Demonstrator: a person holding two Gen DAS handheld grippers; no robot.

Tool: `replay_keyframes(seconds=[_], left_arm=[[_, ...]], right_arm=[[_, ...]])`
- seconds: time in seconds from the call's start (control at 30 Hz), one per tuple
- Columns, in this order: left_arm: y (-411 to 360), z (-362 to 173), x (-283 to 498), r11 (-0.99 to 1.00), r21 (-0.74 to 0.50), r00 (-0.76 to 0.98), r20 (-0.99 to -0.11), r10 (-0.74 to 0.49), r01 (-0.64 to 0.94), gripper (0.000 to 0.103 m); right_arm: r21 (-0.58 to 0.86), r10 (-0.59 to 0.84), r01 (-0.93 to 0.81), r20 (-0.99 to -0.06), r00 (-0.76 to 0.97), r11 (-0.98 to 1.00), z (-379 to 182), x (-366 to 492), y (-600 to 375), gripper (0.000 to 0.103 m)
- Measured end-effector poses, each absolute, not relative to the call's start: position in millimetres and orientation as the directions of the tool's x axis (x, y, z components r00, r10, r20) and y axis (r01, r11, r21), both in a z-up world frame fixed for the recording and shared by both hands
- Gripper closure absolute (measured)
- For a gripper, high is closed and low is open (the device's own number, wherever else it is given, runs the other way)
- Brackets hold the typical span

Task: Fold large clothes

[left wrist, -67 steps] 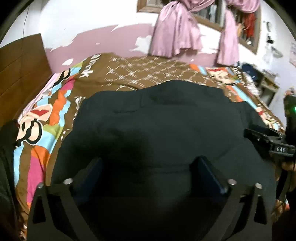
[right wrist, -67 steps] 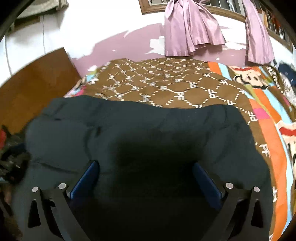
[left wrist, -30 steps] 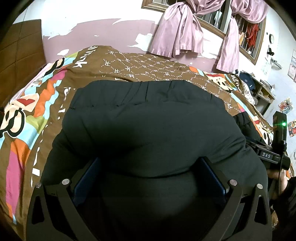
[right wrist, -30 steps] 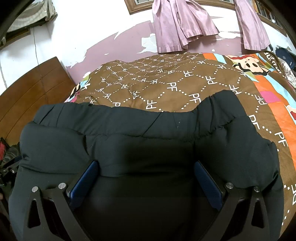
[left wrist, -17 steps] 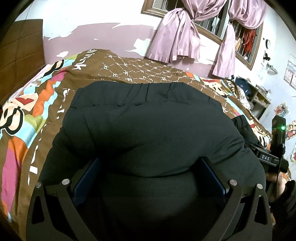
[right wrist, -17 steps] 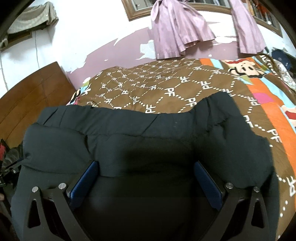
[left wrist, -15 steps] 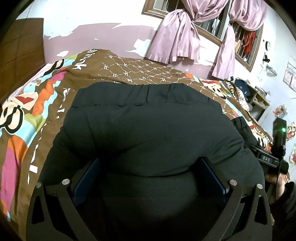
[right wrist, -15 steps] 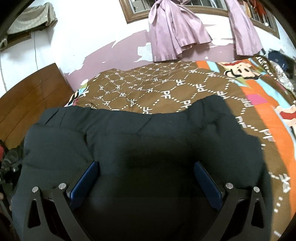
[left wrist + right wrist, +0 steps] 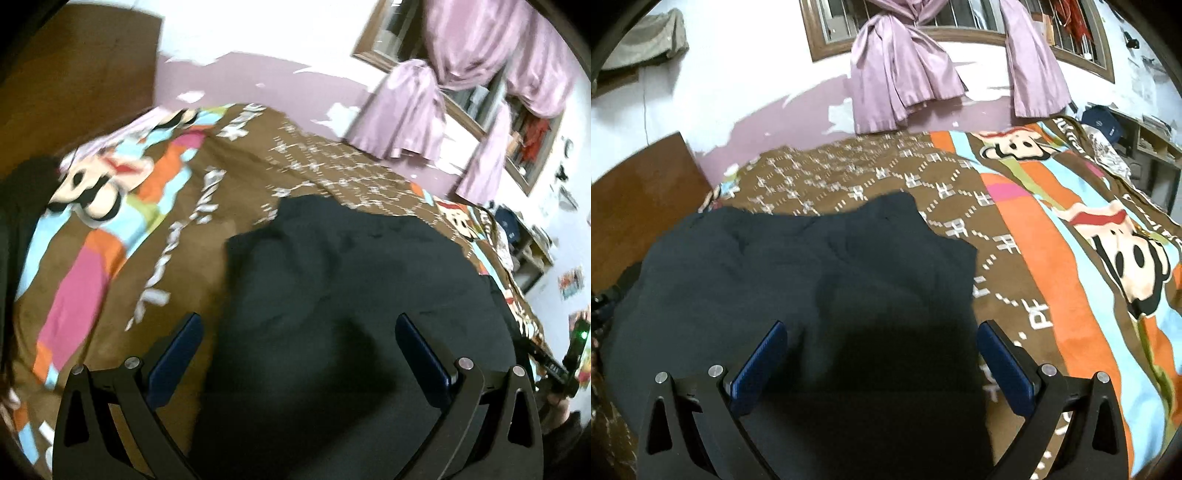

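Both tools gape wide, gripping nothing: left tool [image 9: 295, 354] and right tool [image 9: 882, 360] hover over the bulky black padded jacket [image 9: 798, 288], lying bunched at frame centre on the brown cartoon-print bedspread [image 9: 1052, 266] (probably lining up a fold).

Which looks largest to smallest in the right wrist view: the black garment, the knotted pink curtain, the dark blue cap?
1. Black garment, though nearness to the camera enlarges it.
2. Knotted pink curtain.
3. Dark blue cap, far off at the bed's corner.
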State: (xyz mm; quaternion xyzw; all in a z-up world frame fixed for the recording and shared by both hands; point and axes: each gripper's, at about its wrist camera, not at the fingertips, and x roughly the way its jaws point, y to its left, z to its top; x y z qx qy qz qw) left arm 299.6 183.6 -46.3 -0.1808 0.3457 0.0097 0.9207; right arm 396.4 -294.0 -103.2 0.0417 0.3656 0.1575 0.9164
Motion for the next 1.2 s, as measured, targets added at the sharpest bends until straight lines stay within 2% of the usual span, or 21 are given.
replay_keyframes(seconds=[0.13, 0.3, 0.53, 0.77, 0.97, 1.2], left_arm=[[219.4, -68.3, 292.3, 0.865, -0.458, 0.717, -0.672, -0.186, -0.205, 0.001], [247.6, -90.2, 286.0, 0.77, -0.598, 0.705, -0.644, -0.298, -0.221, 0.001], [248.4, -92.6, 293.5, 0.761, -0.633, 0.683, -0.62, -0.387, -0.142, 0.001], [259.5, -107.2, 307.4, 0.675, -0.732, 0.634, -0.566, -0.528, -0.092, 0.001], [268.4, -106.6, 324.5, 0.653, -0.755, 0.597, -0.553, -0.581, -0.063, 0.001], [288.8, -124.0, 348.0, 0.554, -0.831, 0.562, -0.481, -0.672, -0.048, 0.001]], right_arm=[[0.204, 0.3, -0.223, -0.717, 0.63, 0.953, -131.5, 404.3, -303.7, 0.0], [0.317, 0.381, -0.216, -0.698, 0.606, 0.924, -149.2, 409.8, -317.4, 0.0], [0.388, 0.454, -0.242, -0.682, 0.574, 0.889, -154.6, 413.8, -324.8, 0.0], [0.439, 0.527, -0.292, -0.68, 0.51, 0.85, -152.7, 423.9, -323.6, 0.0], [0.472, 0.595, -0.369, -0.697, 0.401, 0.801, -152.2, 445.4, -314.0, 0.0], [0.533, 0.649, -0.371, -0.635, 0.418, 0.76, -160.7, 445.0, -322.8, 0.0]])
